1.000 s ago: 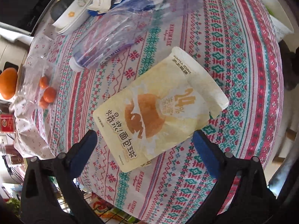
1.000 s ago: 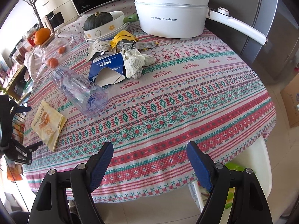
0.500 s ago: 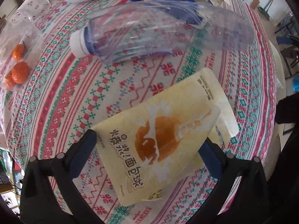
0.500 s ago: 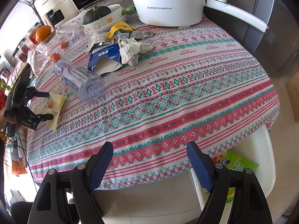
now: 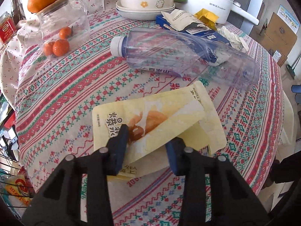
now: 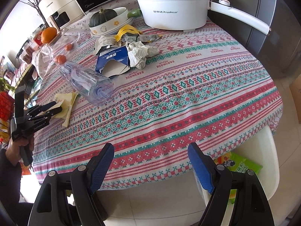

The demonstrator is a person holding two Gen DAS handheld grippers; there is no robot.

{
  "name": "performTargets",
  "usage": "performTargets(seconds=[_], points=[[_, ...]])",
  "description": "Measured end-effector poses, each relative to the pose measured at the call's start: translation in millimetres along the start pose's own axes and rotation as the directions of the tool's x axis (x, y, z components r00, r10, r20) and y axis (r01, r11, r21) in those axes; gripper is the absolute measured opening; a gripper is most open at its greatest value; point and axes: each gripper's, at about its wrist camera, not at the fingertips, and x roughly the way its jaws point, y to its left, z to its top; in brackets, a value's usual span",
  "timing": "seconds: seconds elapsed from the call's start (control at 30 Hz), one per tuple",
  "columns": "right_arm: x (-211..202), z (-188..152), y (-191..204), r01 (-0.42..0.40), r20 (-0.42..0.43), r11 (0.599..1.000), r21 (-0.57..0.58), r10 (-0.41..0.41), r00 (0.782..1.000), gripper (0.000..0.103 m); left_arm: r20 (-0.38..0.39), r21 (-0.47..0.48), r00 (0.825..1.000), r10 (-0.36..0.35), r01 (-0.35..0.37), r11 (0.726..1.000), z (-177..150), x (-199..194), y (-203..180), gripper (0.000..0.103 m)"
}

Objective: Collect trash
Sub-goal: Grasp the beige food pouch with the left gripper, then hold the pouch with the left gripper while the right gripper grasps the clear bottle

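We are pinching the yellow snack pouch at the near left edge of the bench with the left gripper, jaws closing on its folded flap, while the right gripper is hanging open (idle, off the near edge), and next we are judging a lift clear of the plastic bottle.

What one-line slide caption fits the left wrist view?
Left gripper pinches a folded yellow snack pouch on the patterned tablecloth, beside a crushed clear plastic bottle.

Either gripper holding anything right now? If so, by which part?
The left gripper is closed on the yellow snack pouch, pinching its near edge so the pouch folds up between the fingers. The right gripper is open and empty.
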Motion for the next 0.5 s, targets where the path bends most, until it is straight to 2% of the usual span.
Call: performTargets(seconds=[0.03, 0.13, 0.2, 0.33, 0.43, 0.5], points=[[0, 1, 1, 0.008, 0.007, 1.000, -0.002, -0.008, 1.000, 0.082, -0.005, -0.014, 1.000, 0.012, -0.012, 1.000, 0, -2, -2, 0.016], [0, 4, 4, 0.020, 0.023, 1.000, -0.004, -0.020, 1.000, 0.082, -0.024, -0.073, 0.999, 0.049, -0.050, 0.996, -2, 1, -4, 0.004], [0, 6, 6, 0.020, 0.033, 1.000, -0.007, -0.020, 0.999, 0.082, -0.041, -0.084, 0.998, 0.051, -0.055, 0.995, -10, -7, -12, 0.004], [4, 10, 11, 0.007, 0.044, 1.000, -0.009, -0.007, 0.999, 0.082, -0.039, -0.096, 0.999, 0.011, -0.014, 0.995, -16, -32, -33, 0.004], [9, 15, 19, 0.024, 0.049, 0.999, -0.032, -0.022, 0.999, 0.082, -0.011, -0.153, 1.000, 0.002, -0.004, 0.988, -17, -57, -38, 0.004], [11, 23, 28, 0.035, 0.051, 0.998, -0.059, -0.032, 0.998, 0.082, 0.025, -0.227, 1.000, 0.007, -0.001, 0.974, -18, -73, -35, 0.004]])
